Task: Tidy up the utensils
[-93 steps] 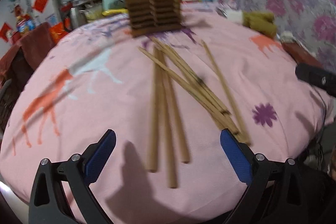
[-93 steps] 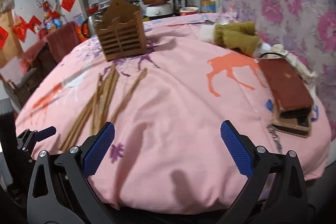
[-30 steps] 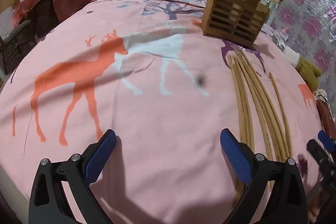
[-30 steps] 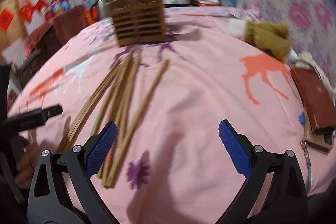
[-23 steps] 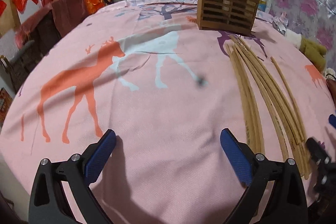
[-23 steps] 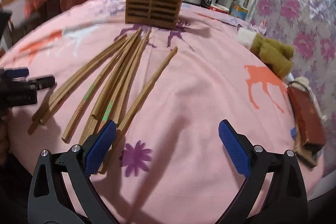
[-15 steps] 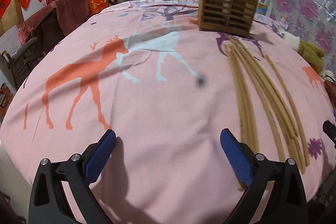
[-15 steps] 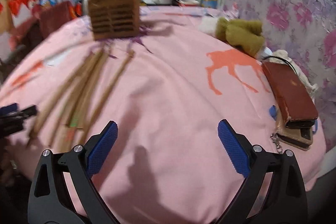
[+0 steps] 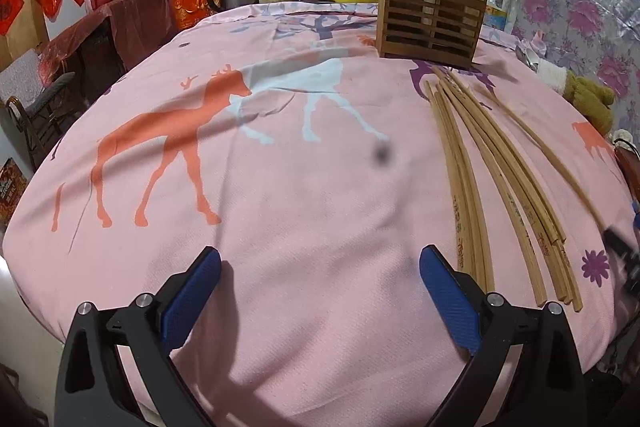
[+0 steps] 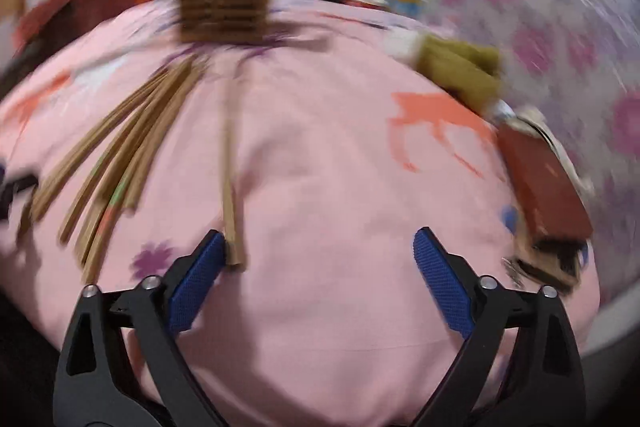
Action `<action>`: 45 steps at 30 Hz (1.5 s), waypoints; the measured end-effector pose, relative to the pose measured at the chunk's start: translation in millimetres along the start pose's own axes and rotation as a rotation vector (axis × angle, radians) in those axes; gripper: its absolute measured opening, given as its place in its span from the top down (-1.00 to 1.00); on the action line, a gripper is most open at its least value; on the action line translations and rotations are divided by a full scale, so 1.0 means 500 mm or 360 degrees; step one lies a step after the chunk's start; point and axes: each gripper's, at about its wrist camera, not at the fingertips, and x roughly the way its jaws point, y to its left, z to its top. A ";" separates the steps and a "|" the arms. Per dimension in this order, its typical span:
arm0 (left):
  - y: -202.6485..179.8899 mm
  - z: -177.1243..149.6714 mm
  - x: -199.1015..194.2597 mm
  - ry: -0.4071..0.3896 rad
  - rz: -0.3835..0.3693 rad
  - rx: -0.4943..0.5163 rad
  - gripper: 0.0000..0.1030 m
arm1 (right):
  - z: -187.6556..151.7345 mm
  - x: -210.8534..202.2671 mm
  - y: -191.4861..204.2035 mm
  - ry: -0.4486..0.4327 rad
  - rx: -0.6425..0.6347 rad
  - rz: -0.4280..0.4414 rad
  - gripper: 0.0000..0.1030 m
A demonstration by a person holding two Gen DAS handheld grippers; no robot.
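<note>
The left gripper (image 9: 320, 283) is hanging over bare pink cloth with its jaws spread wide and nothing between them; its fingers (image 9: 191, 291) are black plastic frames faced with ribbed blue pads. The right gripper (image 10: 316, 259) is built the same way, and its jaws are closing while standing wide apart, with only cloth in the gap. The near end of a single chopstick (image 10: 231, 171) is lying just beside the inner edge of its left pad; blur is making it hard to tell whether they touch.

The tablecloth (image 9: 280, 187) is covering a rounded table in soft woven fabric printed with orange and white deer and purple flowers. The remaining chopsticks (image 9: 480, 167) are lying in a loose fan to the right of the left gripper, long, thin, pale wood sticks with printing near their thick ends. Their narrow ends are pointing towards a slatted wooden holder (image 9: 430, 19) with a peaked back, standing upright at the far side.

The right wrist view is smearing heavily, so the holder and the shelves behind it are showing as streaks. A brown wallet-like case (image 10: 544, 183) is lying near the right edge, over something that cannot be made out.
</note>
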 end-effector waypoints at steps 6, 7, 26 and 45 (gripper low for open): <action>0.007 -0.023 -0.022 -0.0042 -0.0023 -0.0001 -0.90 | -0.015 -0.036 0.048 -0.0149 -0.0175 0.0103 -0.56; 0.008 -0.026 -0.025 -0.0050 -0.0030 0.0002 -0.90 | -0.017 -0.032 0.055 -0.0138 -0.0200 0.0106 -0.45; -0.036 -0.057 -0.058 -0.0140 -0.0224 0.0211 -0.39 | -0.027 0.018 0.041 0.0067 -0.0103 0.0235 -0.09; -0.066 -0.074 -0.047 -0.0163 -0.0240 0.0330 -0.67 | -0.028 0.019 0.040 0.0067 -0.0100 0.0234 -0.10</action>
